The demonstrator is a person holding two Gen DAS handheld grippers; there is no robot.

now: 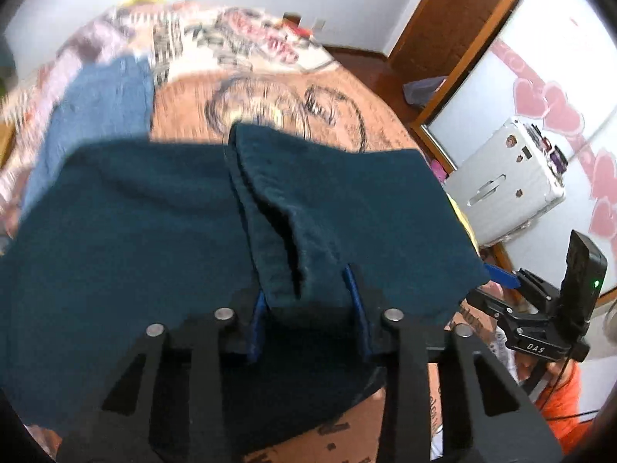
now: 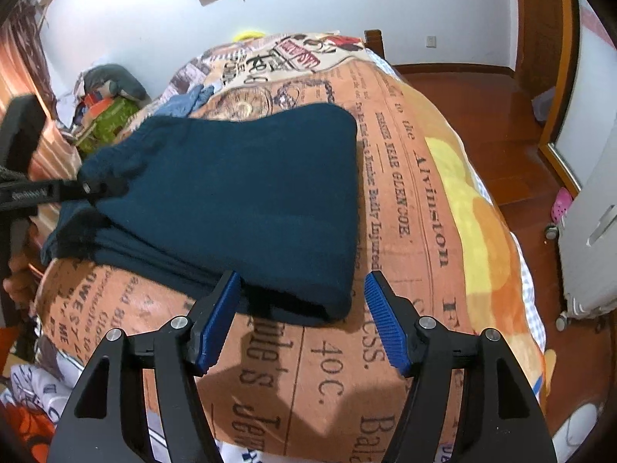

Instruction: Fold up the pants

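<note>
Setting: A bedroom, where dark teal pants (image 2: 239, 200) lie on a bed (image 2: 432, 200) covered with a newspaper-print blanket.

Left tool: The left tool (image 1: 308, 305) has a thick bunched roll of the pants' fabric between its blue pads (image 1: 356, 301); the jaws stand fairly narrow around the cloth and appear to hold it raised off the blanket. The left wrist view is blurred, so the exact edge being gripped cannot be told.

Pants: In the right wrist view they form a compact, layered rectangle lying in the middle of the bed, with stacked edges showing at the near side. The left side of the bundle looks rumpled where the other tool meets it.

Right tool: The right tool (image 2: 304, 320) hovers just above the near edge of the pants, jaws spread wide and empty, one pad (image 2: 385, 324) clear of the fabric on the right.

Progress: Judging by the layers, at least one fold seems made. What appears left is to lay down the portion in the left tool, square the edges and smooth the left side.

Elsewhere: A lighter blue garment (image 1: 96, 112) lies farther up the bed; a white suitcase (image 1: 509, 181) stands on the wooden floor.
</note>
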